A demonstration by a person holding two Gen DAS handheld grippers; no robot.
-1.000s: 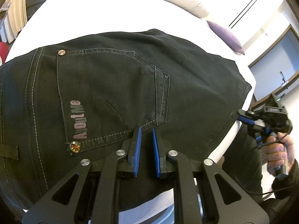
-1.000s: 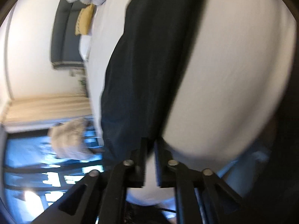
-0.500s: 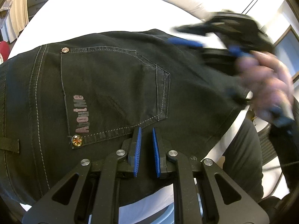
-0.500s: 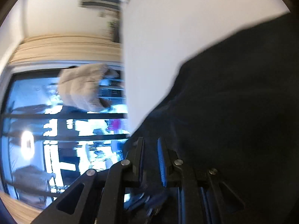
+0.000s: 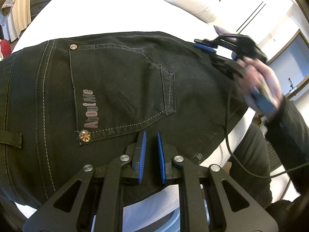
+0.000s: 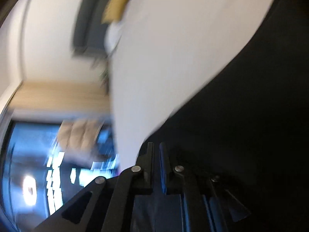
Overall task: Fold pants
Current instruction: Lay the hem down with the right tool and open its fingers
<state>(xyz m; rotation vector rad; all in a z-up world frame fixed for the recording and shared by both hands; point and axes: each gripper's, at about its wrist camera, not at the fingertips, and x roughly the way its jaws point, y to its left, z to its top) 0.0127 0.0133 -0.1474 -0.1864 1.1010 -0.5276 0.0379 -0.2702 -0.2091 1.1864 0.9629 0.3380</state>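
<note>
Left wrist view shows your left gripper (image 5: 151, 141) low in the frame, its blue fingers (image 5: 142, 148) drawn nearly together with only a slim gap and nothing pinched between them; they sit over the near edge of the pants (image 5: 125, 89), below the back pocket (image 5: 123, 89). The pants lie spread on the white bed (image 5: 115, 11), filling the middle of the frame from the left edge to the right, seat side up, with pale stitching, a brass rivet (image 5: 85, 136) at the pocket corner and pinkish lettering along the pocket's left side. The cloth looks like dark, fairly stiff denim, lying mostly flat with shallow creases near the upper middle. At the upper right your right gripper (image 5: 204, 45) reaches over the far edge of the pants, blurred, held by your hand (image 5: 258, 85). Right wrist view is smeared, with dark cloth filling its right and lower part against the white bed; those fingers are closing, and whether cloth is caught between them you cannot tell from this blur. By the look of it you are at the start of a fold, taking hold of an edge. Next you would need a firm pinch on both sides before lifting, so the heavy cloth carries over evenly rather than dragging or bunching.
</note>
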